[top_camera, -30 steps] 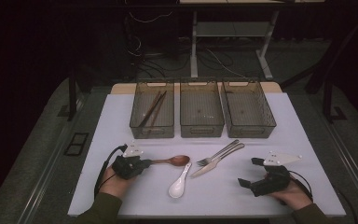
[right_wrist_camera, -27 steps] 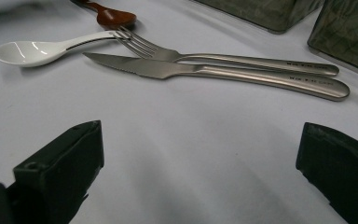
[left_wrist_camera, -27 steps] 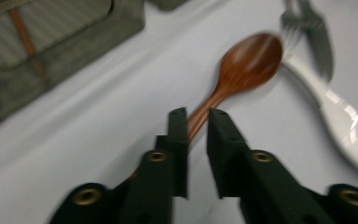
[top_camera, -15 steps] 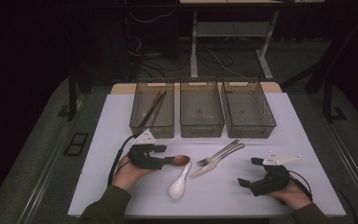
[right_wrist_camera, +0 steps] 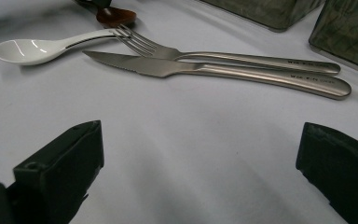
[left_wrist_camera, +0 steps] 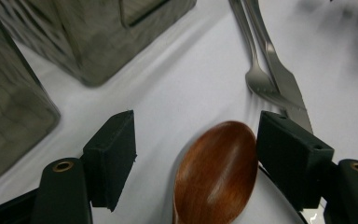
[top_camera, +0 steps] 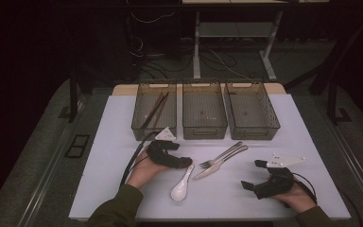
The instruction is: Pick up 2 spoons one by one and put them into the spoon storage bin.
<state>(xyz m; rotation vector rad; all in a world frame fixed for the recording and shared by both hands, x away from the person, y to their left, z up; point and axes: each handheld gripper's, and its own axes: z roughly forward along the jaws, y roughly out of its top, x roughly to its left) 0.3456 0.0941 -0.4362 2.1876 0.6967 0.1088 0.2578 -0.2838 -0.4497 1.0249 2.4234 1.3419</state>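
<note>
1. A white table top (top_camera: 302, 123) sits in a dim room, lit from above so that it is the brightest surface

2. Grey carpeted floor (top_camera: 38, 156) surrounds the table on both sides and beyond its far edge

3. Behind it stands a desk frame with pale metal legs (top_camera: 196, 52) and a crossbar

4. Loose cables (top_camera: 146, 52) lie tangled on the floor under that desk

5. A dark upright post (top_camera: 73, 97) stands at the table's left, another at its right

6. The far wall is lost in darkness

Dim room, dark beyond the lit white desk (top_camera: 312, 142); the left gripper view blurs toward 12 o'clock.
</note>
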